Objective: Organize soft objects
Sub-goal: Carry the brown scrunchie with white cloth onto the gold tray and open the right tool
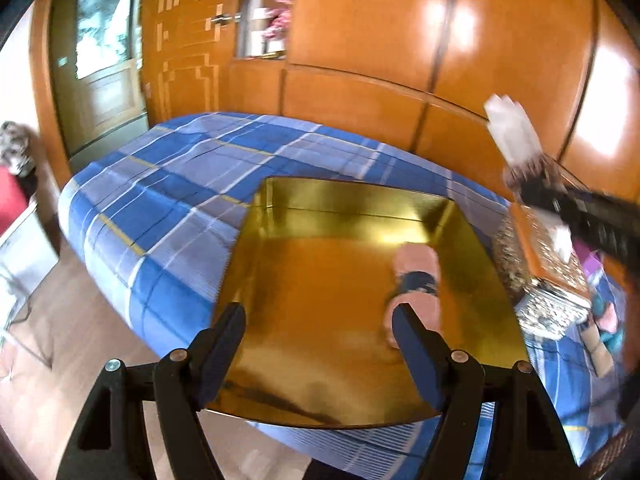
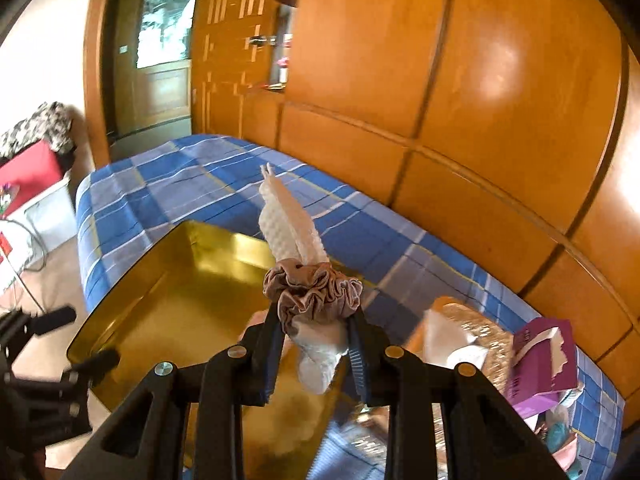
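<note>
Tray [image 1: 280, 216] on bed [image 1: 160, 184], rolled bundle [image 1: 416, 280] inside, wardrobe [image 1: 400, 40] behind, tissue box [image 2: 544, 364] right.

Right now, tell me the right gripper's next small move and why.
Probably lower the right hand-held gripper toward the gold tray and release. It is shut on a white cloth bound by a scrunchie, held above the tray, where a pink item already lies.
</note>
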`<state>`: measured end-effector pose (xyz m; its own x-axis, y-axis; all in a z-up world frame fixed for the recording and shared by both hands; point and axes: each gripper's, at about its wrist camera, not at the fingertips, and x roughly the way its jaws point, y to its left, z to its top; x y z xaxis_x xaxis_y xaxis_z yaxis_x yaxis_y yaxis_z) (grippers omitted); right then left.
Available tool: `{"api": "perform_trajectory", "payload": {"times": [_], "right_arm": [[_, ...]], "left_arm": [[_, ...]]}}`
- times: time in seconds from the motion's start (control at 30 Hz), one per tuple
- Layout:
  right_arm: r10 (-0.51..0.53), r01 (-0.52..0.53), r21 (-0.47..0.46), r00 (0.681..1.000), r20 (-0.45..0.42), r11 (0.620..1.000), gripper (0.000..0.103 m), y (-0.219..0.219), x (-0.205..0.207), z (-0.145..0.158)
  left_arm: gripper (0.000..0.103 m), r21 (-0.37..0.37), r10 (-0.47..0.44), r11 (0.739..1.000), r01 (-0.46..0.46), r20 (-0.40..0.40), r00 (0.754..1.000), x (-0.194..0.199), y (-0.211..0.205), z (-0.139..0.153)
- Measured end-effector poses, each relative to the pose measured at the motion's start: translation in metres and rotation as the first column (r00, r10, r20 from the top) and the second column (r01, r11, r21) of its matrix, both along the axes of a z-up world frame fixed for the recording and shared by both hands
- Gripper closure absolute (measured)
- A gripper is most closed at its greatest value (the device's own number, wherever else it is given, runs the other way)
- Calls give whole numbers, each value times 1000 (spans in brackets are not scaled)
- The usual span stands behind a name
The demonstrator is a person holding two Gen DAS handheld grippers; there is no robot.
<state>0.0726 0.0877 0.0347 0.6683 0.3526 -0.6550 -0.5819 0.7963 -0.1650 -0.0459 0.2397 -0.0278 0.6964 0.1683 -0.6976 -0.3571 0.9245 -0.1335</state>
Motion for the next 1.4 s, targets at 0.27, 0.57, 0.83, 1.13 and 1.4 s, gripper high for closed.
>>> {"api": "perform_trajectory", "payload": {"times": [0.27, 0.57, 0.83, 1.13, 1.4], "right_arm": [[17, -16, -16, 999, 42, 1000, 74, 16, -26, -11], [10, -10, -12, 999, 47, 1000, 73, 23, -24, -20], [-79, 80, -19, 997, 23, 997, 72, 30, 22, -35], [-130, 127, -55, 991, -43, 990, 60, 39, 64, -62], [-120, 121, 17, 993, -17, 993, 43, 31, 42, -38]], "left_arm": [[27, -9, 75, 997, -75, 0, 997, -4, 19, -6], [25, -17, 95, 995, -95, -3, 995, -4, 23, -10], [23, 12, 72, 997, -72, 16, 997, -3, 16, -6], [21, 19, 36, 999, -36, 9, 999, 1, 7, -10], [21, 17, 35, 999, -35, 12, 999, 0, 6, -10]]}}
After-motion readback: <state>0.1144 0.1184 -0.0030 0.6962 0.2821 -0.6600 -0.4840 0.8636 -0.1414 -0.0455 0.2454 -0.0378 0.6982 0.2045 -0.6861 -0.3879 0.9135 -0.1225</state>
